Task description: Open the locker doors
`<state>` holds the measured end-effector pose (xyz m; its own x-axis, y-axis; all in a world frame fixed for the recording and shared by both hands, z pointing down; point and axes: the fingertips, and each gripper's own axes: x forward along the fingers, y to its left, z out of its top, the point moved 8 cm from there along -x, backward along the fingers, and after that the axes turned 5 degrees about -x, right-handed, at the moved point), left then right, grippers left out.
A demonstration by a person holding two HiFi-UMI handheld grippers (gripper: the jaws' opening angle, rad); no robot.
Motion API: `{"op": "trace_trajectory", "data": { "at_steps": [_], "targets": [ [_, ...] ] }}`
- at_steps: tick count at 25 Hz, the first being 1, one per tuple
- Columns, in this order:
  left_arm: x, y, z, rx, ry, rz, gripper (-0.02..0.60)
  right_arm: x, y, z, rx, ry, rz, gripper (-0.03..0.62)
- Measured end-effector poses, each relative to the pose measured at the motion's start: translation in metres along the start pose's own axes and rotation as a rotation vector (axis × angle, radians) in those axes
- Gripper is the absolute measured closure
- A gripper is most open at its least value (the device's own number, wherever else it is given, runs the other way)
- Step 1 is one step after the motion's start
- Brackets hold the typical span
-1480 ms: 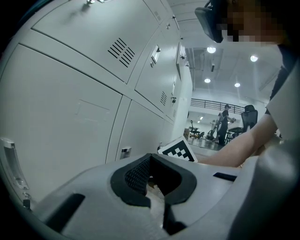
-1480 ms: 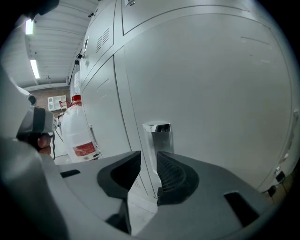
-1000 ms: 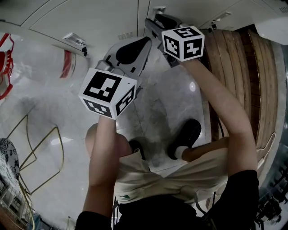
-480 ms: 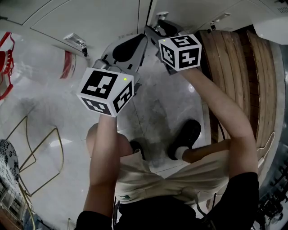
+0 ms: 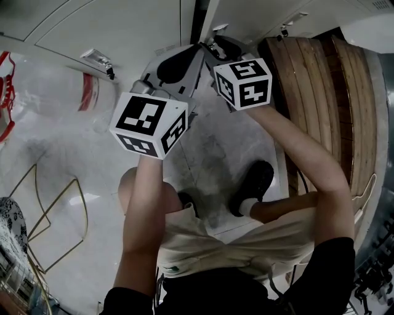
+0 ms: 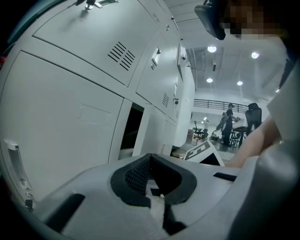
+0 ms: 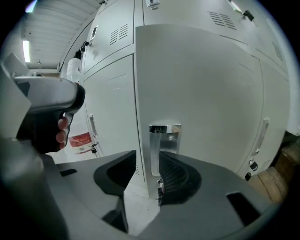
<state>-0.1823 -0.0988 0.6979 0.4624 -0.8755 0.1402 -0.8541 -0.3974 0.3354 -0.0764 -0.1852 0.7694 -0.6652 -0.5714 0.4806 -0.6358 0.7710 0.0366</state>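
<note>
One locker door (image 5: 258, 15) stands ajar, far in the head view, right of a dark gap. In the left gripper view, the left gripper (image 6: 151, 157) is pressed together and empty. In the right gripper view, the right gripper (image 7: 147, 157) is spread. It has just narrowed slightly round the chrome handle (image 7: 164, 138) without pinching it. Door and handle run upright. The door is likely stiff, light and hinged, so grip the handle at its free left edge.

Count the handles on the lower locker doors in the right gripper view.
3: the middle handle at centre, the left handle on the neighbouring door, the right handle on the far-right door. Others may be hidden.
</note>
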Motion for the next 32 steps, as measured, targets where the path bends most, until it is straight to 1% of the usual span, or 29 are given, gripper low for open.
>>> {"op": "trace_trajectory", "data": {
  "at_steps": [3, 5, 8, 14, 17, 20, 22, 27, 32],
  "targets": [
    [0.004, -0.007, -0.004, 0.025, 0.02, -0.016, 0.563, -0.005, -0.001, -0.003, -0.015, -0.002, -0.012, 0.451],
    [0.005, -0.007, -0.006, 0.032, 0.032, -0.024, 0.563, -0.009, -0.002, -0.005, -0.005, -0.001, -0.016, 0.46],
    [0.004, -0.002, -0.008, 0.028, 0.041, -0.021, 0.563, -0.014, -0.003, -0.007, 0.015, 0.006, -0.02, 0.473],
    [0.008, 0.002, -0.013, 0.029, 0.06, -0.029, 0.563, -0.025, -0.002, -0.011, 0.027, 0.018, -0.029, 0.476],
    [0.012, 0.001, -0.015, 0.018, 0.062, -0.044, 0.563, -0.031, -0.002, -0.015, 0.007, 0.017, -0.031, 0.477],
    [0.016, 0.0, -0.017, -0.007, 0.059, -0.066, 0.563, -0.036, -0.004, -0.018, -0.038, 0.015, -0.01, 0.477],
    [0.019, -0.001, -0.02, 0.007, 0.07, -0.071, 0.563, -0.041, -0.005, -0.021, -0.057, 0.012, 0.0, 0.477],
    [0.027, -0.004, -0.028, 0.083, 0.115, -0.076, 0.563, -0.054, -0.009, -0.028, -0.07, 0.009, 0.023, 0.477],
    [0.035, -0.01, -0.033, 0.085, 0.126, -0.105, 0.563, -0.071, -0.012, -0.037, -0.066, 0.014, 0.022, 0.477]
  ]
}}
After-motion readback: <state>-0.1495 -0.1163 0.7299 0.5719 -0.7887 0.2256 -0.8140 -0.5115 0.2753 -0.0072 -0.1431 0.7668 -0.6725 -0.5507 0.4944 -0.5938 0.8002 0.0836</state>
